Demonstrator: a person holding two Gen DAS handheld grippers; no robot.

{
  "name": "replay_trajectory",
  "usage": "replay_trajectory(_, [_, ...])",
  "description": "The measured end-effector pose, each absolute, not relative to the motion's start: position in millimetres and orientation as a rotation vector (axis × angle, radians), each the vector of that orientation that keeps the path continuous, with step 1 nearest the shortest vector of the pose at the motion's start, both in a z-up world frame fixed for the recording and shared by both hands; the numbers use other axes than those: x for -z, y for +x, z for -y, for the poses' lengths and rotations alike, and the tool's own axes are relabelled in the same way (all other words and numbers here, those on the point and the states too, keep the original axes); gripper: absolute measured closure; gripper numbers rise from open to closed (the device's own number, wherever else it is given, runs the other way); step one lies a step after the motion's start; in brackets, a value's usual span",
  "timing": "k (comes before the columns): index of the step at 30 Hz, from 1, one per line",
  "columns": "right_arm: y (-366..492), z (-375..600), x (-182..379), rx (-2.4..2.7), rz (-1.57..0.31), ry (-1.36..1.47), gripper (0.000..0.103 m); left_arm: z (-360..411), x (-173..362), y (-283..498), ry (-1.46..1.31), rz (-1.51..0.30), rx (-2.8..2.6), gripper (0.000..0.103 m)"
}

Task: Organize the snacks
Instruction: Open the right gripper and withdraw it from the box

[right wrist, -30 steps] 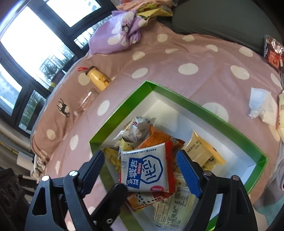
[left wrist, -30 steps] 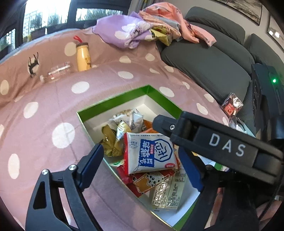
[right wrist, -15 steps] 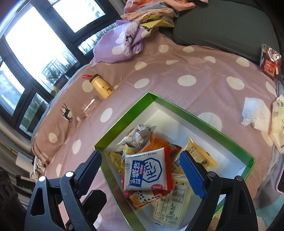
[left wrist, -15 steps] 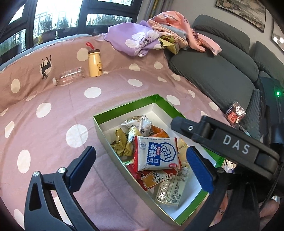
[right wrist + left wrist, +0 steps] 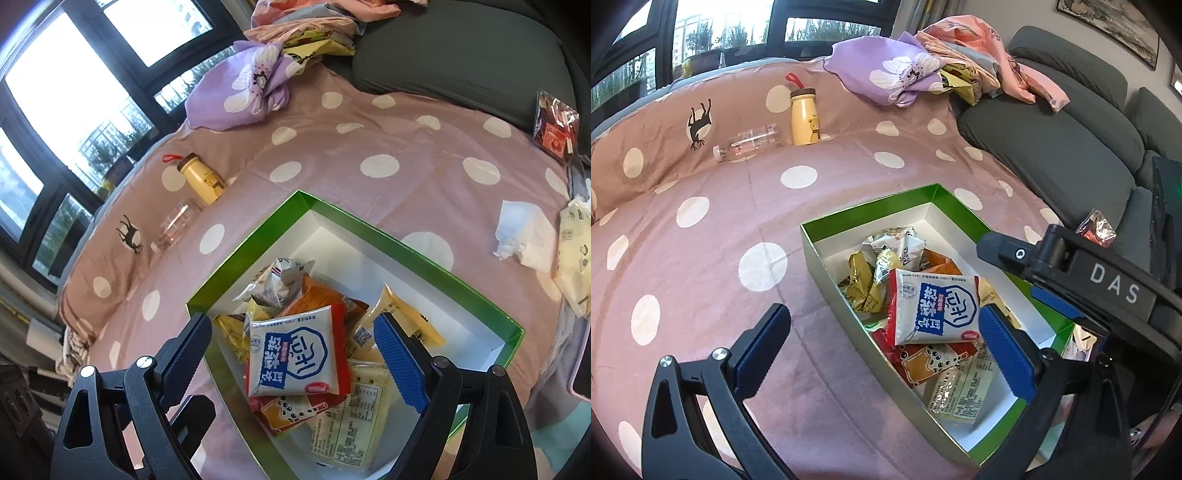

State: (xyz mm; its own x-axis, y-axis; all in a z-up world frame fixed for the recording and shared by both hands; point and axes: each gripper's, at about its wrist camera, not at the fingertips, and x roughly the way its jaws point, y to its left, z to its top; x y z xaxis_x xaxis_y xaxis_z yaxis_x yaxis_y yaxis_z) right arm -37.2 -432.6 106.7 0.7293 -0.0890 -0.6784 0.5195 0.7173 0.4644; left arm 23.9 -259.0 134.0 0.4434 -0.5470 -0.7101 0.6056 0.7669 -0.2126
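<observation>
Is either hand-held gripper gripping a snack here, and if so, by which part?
Nothing is held. The left hand-held gripper and right hand-held gripper are both open above the green box; the blue-and-white snack packet lies loose on the pile.

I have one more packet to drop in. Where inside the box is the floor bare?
The green box is bare along its far end, between the far corner and the silver packet, and along the right wall beside the yellow packet. The near left half is piled up.
</observation>
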Motion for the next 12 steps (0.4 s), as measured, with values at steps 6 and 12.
replay_trajectory(6, [-37.1,433.0,-105.5,0.381,-0.685,0.694,0.013,258.3,-132.0,23.0,0.088,-0.854,0.697,0.001])
replay_trajectory(12, [-37.2,433.0,-105.1,0.406,-0.694,0.686,0.013,257.6,-129.5,21.8,0.094,-0.863,0.688,0.001])
